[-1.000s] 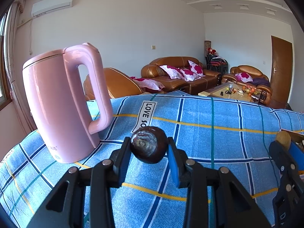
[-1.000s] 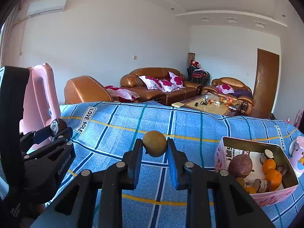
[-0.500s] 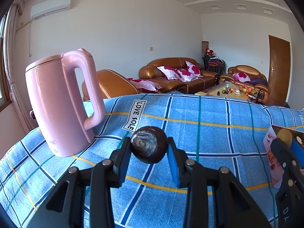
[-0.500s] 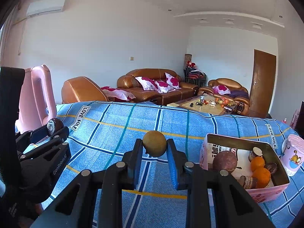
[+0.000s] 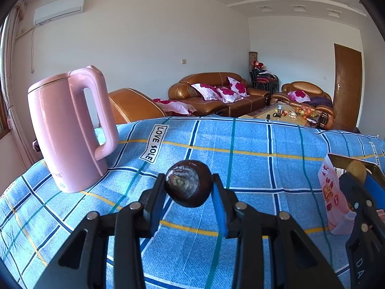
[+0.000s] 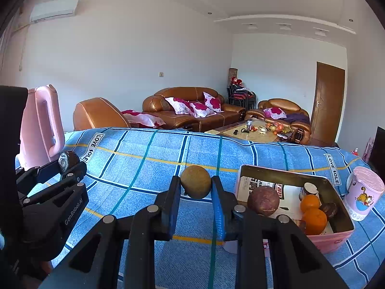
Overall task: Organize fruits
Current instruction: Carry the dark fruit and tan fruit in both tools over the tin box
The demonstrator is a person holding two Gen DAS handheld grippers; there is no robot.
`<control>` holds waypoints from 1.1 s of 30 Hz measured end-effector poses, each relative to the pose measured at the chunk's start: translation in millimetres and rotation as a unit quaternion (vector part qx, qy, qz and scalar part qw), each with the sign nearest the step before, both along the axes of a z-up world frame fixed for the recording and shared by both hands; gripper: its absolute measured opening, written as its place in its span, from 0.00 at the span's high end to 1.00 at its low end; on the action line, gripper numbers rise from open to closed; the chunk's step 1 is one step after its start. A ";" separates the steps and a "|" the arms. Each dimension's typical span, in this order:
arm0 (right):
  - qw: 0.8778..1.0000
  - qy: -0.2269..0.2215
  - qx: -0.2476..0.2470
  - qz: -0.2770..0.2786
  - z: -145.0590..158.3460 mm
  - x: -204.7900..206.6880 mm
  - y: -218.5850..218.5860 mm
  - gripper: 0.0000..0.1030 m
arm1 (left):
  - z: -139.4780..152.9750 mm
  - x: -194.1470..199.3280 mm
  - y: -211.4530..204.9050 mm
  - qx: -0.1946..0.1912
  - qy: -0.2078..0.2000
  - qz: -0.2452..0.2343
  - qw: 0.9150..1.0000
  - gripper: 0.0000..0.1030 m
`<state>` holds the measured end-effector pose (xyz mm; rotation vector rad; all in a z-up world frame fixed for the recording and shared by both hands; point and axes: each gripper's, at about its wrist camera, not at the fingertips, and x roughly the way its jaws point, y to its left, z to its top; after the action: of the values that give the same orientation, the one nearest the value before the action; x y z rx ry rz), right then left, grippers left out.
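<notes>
Both grippers have drifted rightward across the blue checked tabletop cloth (image 6: 149, 159) toward the pink open box (image 6: 336, 237). Left gripper (image 5: 188, 187) jaws pinch a dark glossy round fruit (image 5: 188, 186); right gripper (image 6: 195, 185) jaws pinch a tan round fruit (image 6: 195, 185) — both held above the cloth. Best to carry each over the box rim, lower gently, then release — avoiding the oranges (image 6: 312, 213) inside.

Ahead of my left tongs (image 5: 188, 184) the blue checked cloth (image 5: 252, 168) lay bare. The pink kettle (image 5: 65, 132) blocked their far left. Just right of my right tongs (image 6: 195, 185) stood the pink box (image 6: 336, 238), fruit crowding its right half, a cup (image 6: 363, 192) beyond.
</notes>
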<state>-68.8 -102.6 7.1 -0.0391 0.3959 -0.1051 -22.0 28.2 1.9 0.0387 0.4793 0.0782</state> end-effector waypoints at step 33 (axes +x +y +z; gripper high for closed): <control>0.999 -0.005 -0.014 -0.039 3.7 -29.7 -76.9 0.73 | 1.2 -23.6 -82.3 0.005 0.001 -0.067 0.998 0.63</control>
<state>-98.5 -179.5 10.8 -0.0517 0.3856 -0.1877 -45.7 -54.1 3.0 0.0797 0.4769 -0.0513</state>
